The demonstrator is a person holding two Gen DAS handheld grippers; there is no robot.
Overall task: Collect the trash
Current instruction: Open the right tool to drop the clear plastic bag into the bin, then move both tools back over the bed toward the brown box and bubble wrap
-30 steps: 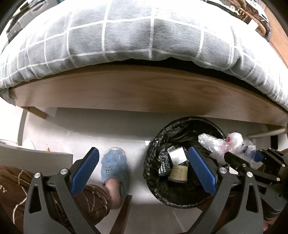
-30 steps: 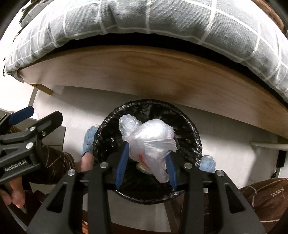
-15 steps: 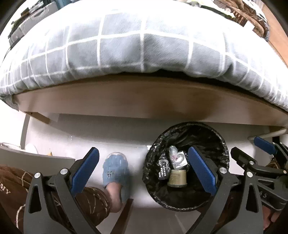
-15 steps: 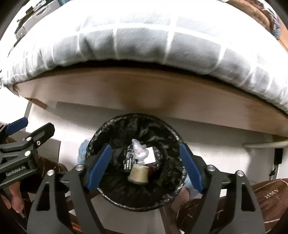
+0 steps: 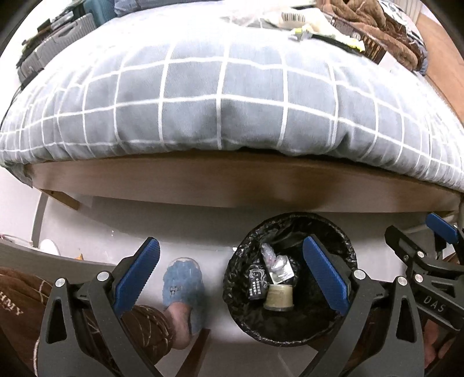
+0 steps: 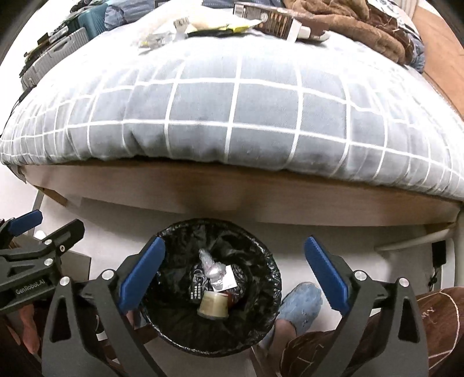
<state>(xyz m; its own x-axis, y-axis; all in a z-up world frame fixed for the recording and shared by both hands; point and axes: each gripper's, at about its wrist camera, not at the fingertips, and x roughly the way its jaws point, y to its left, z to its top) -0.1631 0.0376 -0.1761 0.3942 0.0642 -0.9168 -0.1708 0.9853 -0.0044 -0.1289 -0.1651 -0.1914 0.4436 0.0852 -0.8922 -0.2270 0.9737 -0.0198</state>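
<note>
Lifting clear of the lined bin (image 6: 214, 287), the right gripper (image 6: 235, 278) now gapes empty; its plastic bag (image 6: 213, 268) lies inside. Left gripper (image 5: 232, 278) spread too, so more bed litter (image 6: 203, 24) comes next, likely.

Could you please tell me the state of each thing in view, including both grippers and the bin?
Left gripper: open, empty, held above the floor.
Right gripper: open, empty, over the bin.
Bin: upright, lined with a black bag, partly filled.
Plastic bag: crumpled, lying inside the bin.
Cup: tipped on its side in the bin.
Duvet: spread over the bed, hanging past the frame.
Wrappers: lying on the bed, not collected.
</note>
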